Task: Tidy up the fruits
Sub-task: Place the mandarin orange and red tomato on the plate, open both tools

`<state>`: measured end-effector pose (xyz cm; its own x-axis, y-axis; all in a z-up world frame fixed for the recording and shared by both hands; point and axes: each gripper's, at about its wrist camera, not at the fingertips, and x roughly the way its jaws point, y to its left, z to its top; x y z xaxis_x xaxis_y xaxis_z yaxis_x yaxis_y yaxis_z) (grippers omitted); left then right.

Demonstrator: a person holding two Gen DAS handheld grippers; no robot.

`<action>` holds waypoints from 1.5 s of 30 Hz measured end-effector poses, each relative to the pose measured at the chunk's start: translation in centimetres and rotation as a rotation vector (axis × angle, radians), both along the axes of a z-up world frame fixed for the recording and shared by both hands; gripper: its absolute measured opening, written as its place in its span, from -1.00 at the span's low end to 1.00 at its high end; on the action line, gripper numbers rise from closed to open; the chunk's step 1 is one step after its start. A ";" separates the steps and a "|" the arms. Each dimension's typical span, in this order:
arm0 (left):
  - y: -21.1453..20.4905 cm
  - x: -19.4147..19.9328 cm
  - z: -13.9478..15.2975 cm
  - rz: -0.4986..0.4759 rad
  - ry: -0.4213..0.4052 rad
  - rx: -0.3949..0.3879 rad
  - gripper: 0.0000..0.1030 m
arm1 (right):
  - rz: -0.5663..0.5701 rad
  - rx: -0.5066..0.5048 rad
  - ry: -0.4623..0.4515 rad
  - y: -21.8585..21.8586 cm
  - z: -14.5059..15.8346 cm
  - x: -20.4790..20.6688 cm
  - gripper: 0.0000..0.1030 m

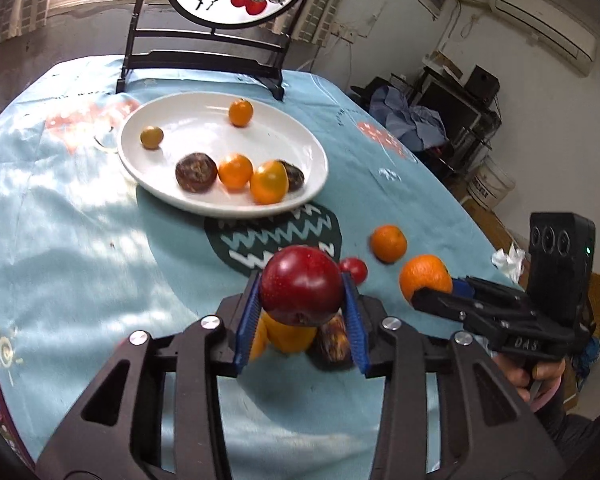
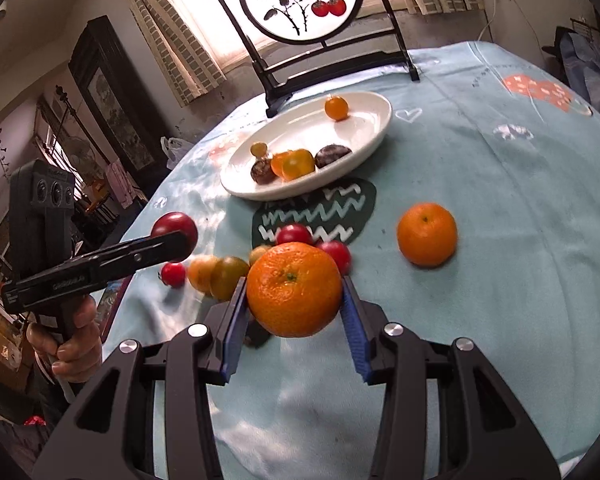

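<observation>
Fruits held in both our grippers, above the blue cloth.
Our left gripper [image 1: 302, 308] clamps a glossy red apple [image 1: 300, 284], hiding blurred fruit beneath; our right gripper [image 2: 294, 304] clamps a dimpled orange [image 2: 294, 288]; white oval plate [image 1: 160, 116] upper centre.

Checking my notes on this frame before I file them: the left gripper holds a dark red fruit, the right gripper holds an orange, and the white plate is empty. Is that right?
Not quite: the white plate is not empty. The left wrist view shows several small orange and dark brown fruits on it. The rest stands: the left gripper holds the dark red fruit, and the right gripper holds the orange.
</observation>
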<state>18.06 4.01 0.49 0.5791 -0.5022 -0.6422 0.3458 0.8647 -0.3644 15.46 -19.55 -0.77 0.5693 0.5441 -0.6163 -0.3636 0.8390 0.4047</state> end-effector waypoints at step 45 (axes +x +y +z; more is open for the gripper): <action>7.0 4.9 1.6 0.487 -0.025 0.298 0.87 | 0.145 -0.173 -0.173 8.4 2.3 4.3 0.11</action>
<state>23.00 10.99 2.09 0.7154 0.0273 -0.6982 -0.1127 0.9906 -0.0768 19.79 -11.10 1.49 0.5982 0.5223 -0.6077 -0.5358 0.8247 0.1813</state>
